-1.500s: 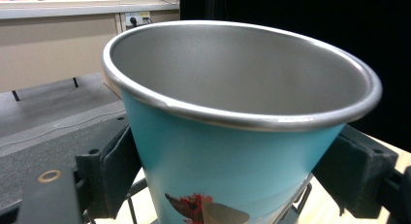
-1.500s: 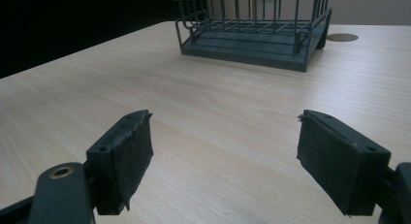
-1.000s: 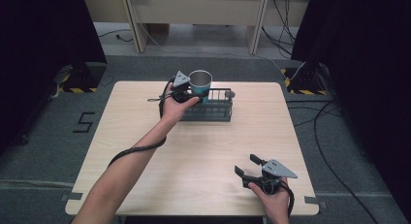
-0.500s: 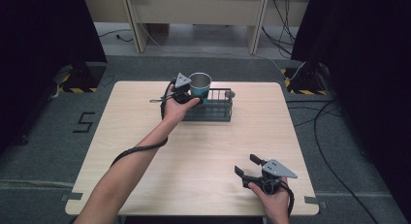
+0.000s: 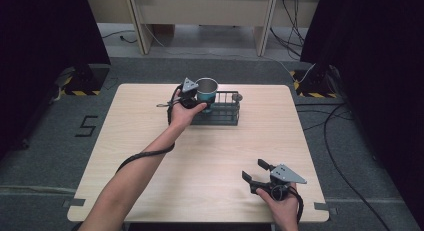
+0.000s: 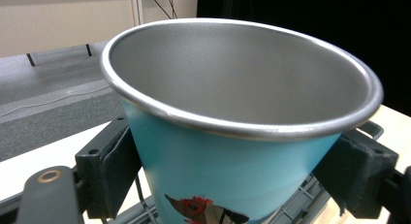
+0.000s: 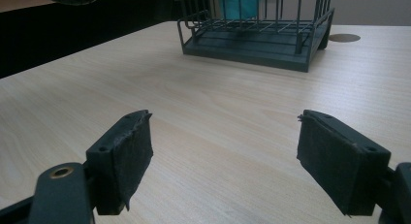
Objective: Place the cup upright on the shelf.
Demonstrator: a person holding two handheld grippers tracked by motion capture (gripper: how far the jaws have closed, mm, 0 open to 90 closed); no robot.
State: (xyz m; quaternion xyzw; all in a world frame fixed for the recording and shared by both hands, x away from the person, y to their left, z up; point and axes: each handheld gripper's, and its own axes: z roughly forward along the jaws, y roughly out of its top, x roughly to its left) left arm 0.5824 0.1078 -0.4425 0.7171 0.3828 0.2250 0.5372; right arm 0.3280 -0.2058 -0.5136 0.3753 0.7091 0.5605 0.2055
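Observation:
A teal metal cup with a steel rim and a red and white picture stands upright at the left end of a dark wire rack near the table's far edge. My left gripper is shut on the cup; both pads press its sides just below the rim. My right gripper rests near the table's front right edge, open, with bare wood between its pads. The right gripper view shows the rack farther off with the cup behind its bars.
The light wooden table has a small round grommet beside the rack's right end. Dark curtains stand at both sides. Cables lie on the grey floor to the right, and a wooden bench is behind.
The left gripper and cup have shifted only slightly at the rack's left end. The right gripper has stayed where it was.

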